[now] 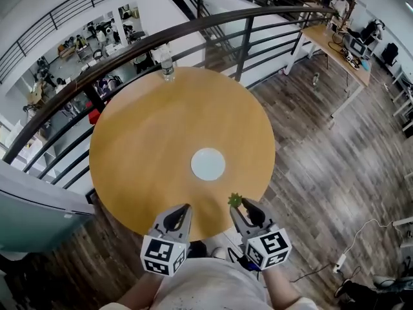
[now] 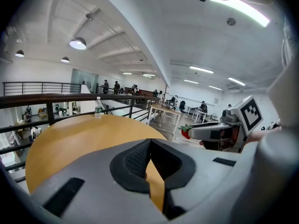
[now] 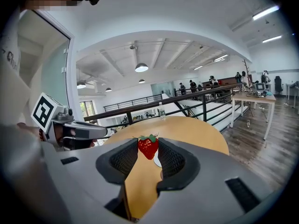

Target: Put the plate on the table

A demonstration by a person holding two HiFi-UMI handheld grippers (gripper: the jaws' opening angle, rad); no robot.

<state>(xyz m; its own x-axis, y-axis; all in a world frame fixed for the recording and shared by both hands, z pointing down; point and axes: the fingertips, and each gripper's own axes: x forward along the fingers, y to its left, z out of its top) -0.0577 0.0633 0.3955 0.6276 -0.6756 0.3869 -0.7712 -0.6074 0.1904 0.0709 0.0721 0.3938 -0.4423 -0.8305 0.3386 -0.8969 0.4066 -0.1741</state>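
Observation:
A small white plate [image 1: 208, 164] lies flat on the round wooden table [image 1: 142, 147], right of its middle and toward the near edge. My right gripper [image 1: 237, 205] hovers at the near edge, just short of the plate, shut on a red strawberry [image 3: 148, 146] with green leaves held at its fingertips [image 3: 148, 149]. A sliver of the plate [image 3: 156, 162] shows behind the berry. My left gripper [image 1: 185, 210] hangs beside it to the left over the table's near rim. Its jaw tips [image 2: 148, 144] meet with nothing between them.
A clear water bottle [image 1: 168, 66] stands at the table's far edge against a dark curved railing [image 1: 193, 28]. Beyond the railing the floor drops to a lower level. A long desk [image 1: 335, 44] with equipment stands at the far right on the wooden floor.

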